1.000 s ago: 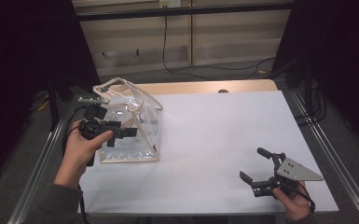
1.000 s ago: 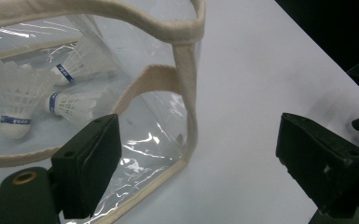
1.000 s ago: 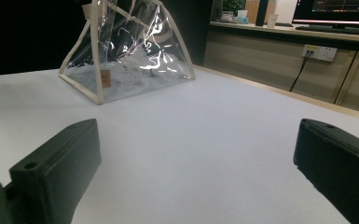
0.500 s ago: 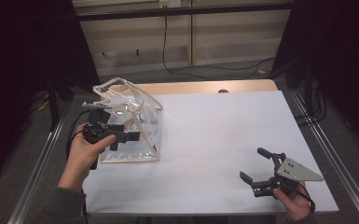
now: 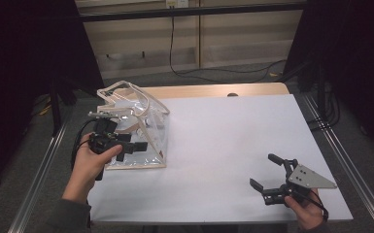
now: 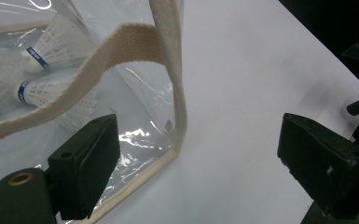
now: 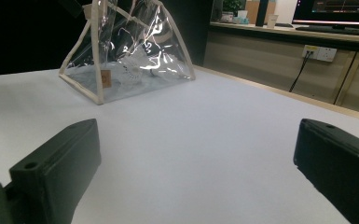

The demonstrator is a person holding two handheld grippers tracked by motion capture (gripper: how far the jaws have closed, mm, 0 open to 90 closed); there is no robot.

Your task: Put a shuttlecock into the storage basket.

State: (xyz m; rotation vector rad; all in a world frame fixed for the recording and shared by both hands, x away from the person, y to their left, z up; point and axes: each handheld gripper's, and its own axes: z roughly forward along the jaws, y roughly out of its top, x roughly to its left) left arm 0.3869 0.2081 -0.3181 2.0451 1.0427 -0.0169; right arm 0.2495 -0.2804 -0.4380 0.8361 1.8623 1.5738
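Observation:
A clear plastic bag (image 5: 143, 124) with cream fabric edging and straps stands at the table's left. Several white shuttlecocks (image 6: 46, 53) lie inside it. My left gripper (image 5: 133, 148) hovers at the bag's near side and is open. In the left gripper view its jaws stand wide, midpoint (image 6: 196, 154), with the cream strap (image 6: 177, 88) and the bag's lower corner between them, and neither pad presses on them. My right gripper (image 5: 262, 170) rests near the front right of the table, open and with nothing in it (image 7: 196, 154). From there the bag (image 7: 126, 51) stands far off.
A white sheet (image 5: 233, 136) covers the table, with a wooden strip (image 5: 213, 91) along the far edge. Metal rails (image 5: 337, 145) run down both sides. Cables (image 5: 199, 73) lie on the floor behind the table.
My left gripper has edged slightly along the bag's near side. The right gripper has stayed where it was.

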